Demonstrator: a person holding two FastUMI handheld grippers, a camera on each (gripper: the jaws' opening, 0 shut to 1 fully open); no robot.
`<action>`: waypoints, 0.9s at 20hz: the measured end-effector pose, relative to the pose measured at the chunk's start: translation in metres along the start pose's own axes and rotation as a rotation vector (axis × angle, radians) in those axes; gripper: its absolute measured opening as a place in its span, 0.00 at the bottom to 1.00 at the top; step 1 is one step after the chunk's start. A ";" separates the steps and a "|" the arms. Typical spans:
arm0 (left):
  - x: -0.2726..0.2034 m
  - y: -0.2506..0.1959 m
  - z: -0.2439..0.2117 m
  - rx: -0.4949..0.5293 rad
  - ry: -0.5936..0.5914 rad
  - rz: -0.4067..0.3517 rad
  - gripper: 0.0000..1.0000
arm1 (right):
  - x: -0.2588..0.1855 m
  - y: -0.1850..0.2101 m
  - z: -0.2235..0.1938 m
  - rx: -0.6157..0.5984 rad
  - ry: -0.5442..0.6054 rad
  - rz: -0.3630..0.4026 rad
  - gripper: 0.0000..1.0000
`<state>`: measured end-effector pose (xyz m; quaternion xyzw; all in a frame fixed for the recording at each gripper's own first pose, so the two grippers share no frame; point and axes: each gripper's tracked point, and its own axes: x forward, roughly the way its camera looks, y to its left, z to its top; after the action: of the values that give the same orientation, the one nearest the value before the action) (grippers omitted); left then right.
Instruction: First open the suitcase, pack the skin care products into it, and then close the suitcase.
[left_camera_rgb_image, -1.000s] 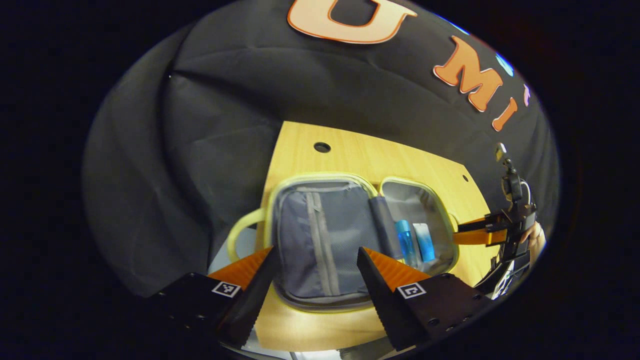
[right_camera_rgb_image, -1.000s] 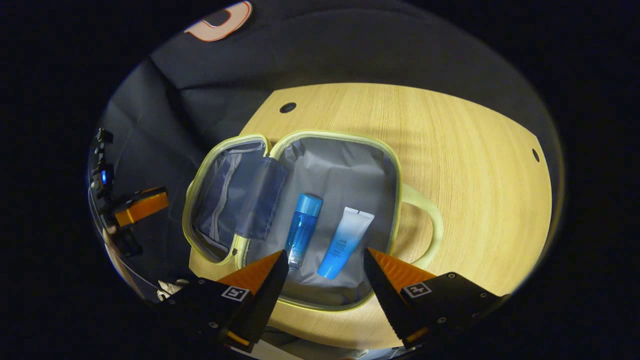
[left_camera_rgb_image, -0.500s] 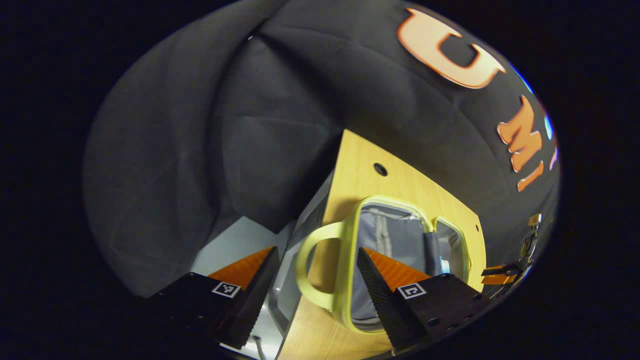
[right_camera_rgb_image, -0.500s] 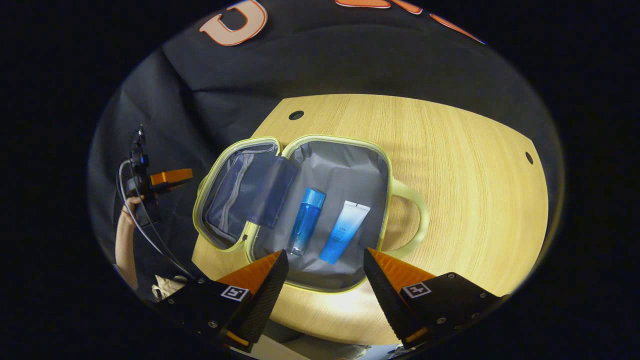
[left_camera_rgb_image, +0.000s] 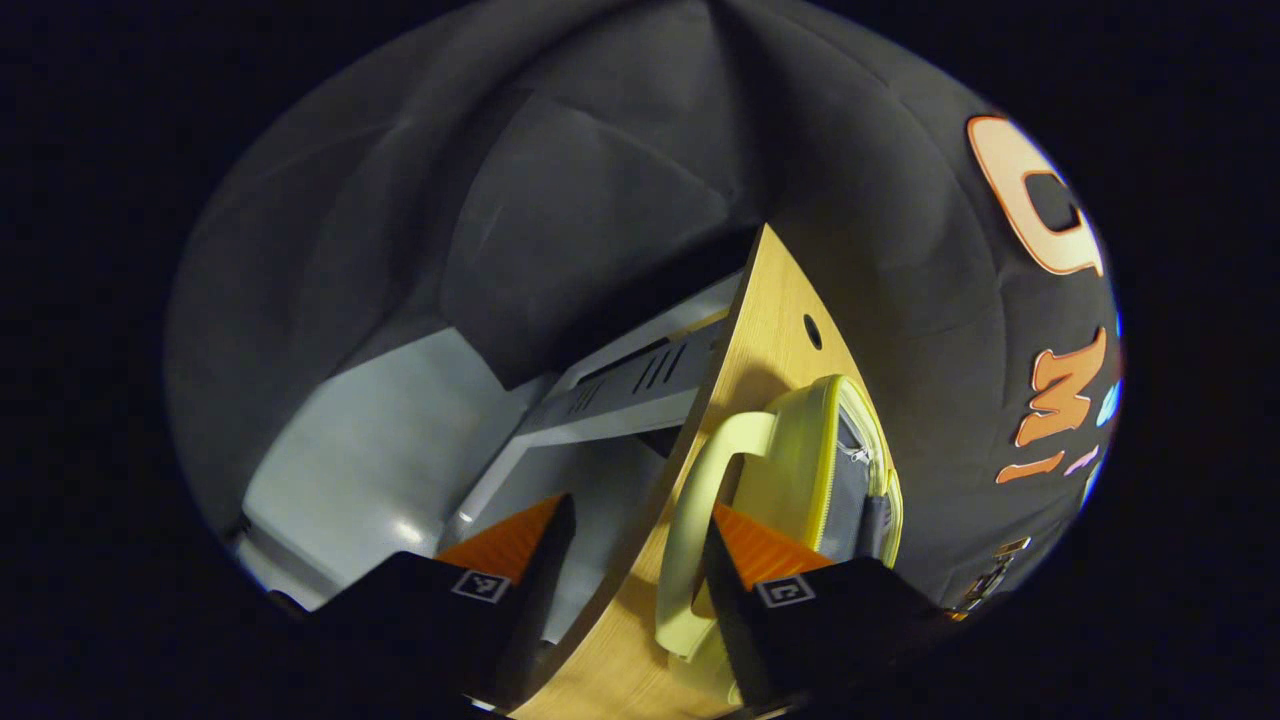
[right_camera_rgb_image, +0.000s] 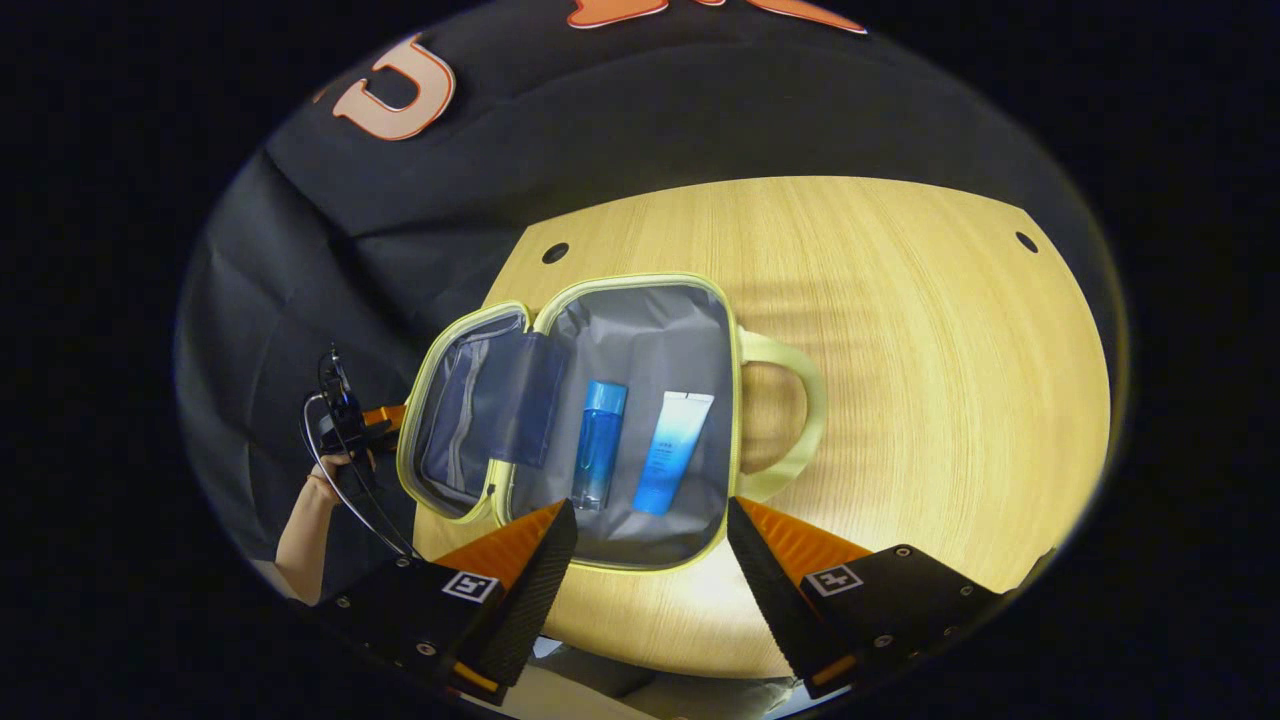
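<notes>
- Left gripper view: the left gripper (left_camera_rgb_image: 632, 560) sits at 6 o'clock with its two fingers apart and nothing clamped between them
- The table (left_camera_rgb_image: 770, 300) runs edge-on as a narrow wooden wedge from 6 o'clock up towards 1 o'clock, its edge passing between the fingers; a round hole (left_camera_rgb_image: 812, 331) lies near its far end
- The suitcase (left_camera_rgb_image: 800, 470), pale yellow-green, lies on the table at about 4 o'clock from centre, seen from its outer side; its looped handle (left_camera_rgb_image: 700, 520) hangs just beside the right-hand finger, and contact cannot be told
- A strip of grey lining (left_camera_rgb_image: 855, 480) and a zip show along the suitcase's far rim
- A grey-white frame with slots (left_camera_rgb_image: 620, 385) stands below the tabletop at about 9 o'clock of the suitcase
- Right gripper view: the right gripper (right_camera_rgb_image: 650, 570) is at 6 o'clock, fingers spread, holding nothing, poised above the near rim of the suitcase (right_camera_rgb_image: 640, 330)
- The suitcase lies open and flat on the table (right_camera_rgb_image: 930, 340), lid half (right_camera_rgb_image: 470, 410) at 9 o'clock, base half at centre, handle (right_camera_rgb_image: 790, 410) at 3 o'clock
- In the base half lie a blue bottle (right_camera_rgb_image: 600, 445) and a blue-white tube (right_camera_rgb_image: 672, 452), side by side, apart, long axes towards 12 o'clock
- At 9 o'clock the left gripper (right_camera_rgb_image: 385, 418), held by a hand (right_camera_rgb_image: 335, 465), is just beside the lid's outer edge
</notes>
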<state>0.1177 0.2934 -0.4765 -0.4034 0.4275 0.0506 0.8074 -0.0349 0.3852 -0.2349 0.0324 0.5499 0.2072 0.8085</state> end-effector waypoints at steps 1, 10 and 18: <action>0.000 -0.004 0.005 -0.031 -0.006 0.024 0.48 | -0.001 -0.002 -0.001 0.005 -0.001 -0.002 0.96; -0.060 -0.071 0.015 0.249 -0.099 0.112 0.07 | -0.008 -0.009 0.014 0.010 -0.054 0.018 0.96; -0.125 -0.193 0.020 0.448 -0.219 0.139 0.06 | -0.039 -0.042 0.038 0.001 -0.160 0.041 0.95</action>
<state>0.1345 0.2105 -0.2618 -0.1765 0.3647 0.0533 0.9127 0.0004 0.3393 -0.1977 0.0605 0.4830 0.2199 0.8454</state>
